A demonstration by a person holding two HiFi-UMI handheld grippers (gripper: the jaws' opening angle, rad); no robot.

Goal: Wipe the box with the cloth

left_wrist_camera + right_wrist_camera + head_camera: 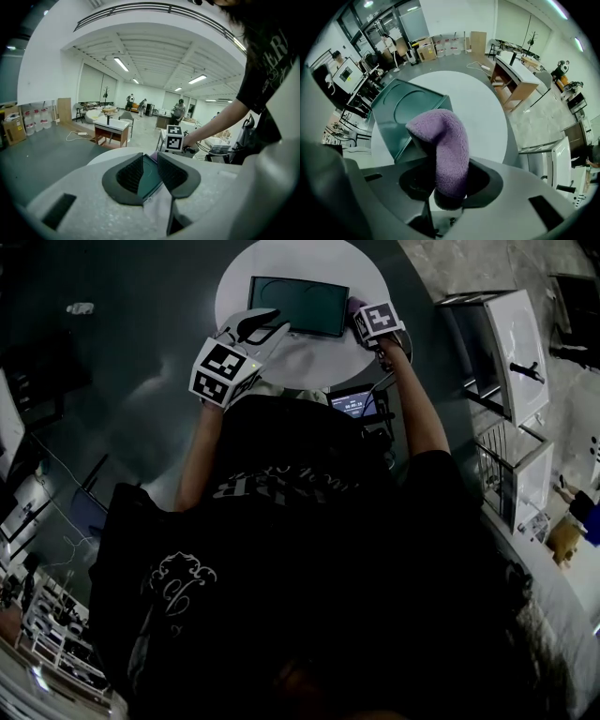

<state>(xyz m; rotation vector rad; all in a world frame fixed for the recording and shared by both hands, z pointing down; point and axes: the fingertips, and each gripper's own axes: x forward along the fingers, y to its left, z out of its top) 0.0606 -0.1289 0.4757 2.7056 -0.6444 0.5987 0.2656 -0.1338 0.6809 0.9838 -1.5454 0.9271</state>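
Note:
A dark green flat box (298,306) lies on the round white table (309,259). My left gripper (272,324) is at the box's near left corner, and in the left gripper view its jaws (150,158) stand close together with the box's green edge (149,179) between them. At the box's right end is my right gripper (364,317), shut on a purple fleece cloth (445,150). The cloth drapes over that gripper's fingers (440,140) and hides them. The cloth hangs just off the box's near corner (403,112); whether it touches the box I cannot tell.
A small lit screen (354,404) sits at the person's front below the table edge. White cabinets (511,343) stand to the right. A wooden desk (515,70) stands beyond the table, with people and furniture farther off in the room.

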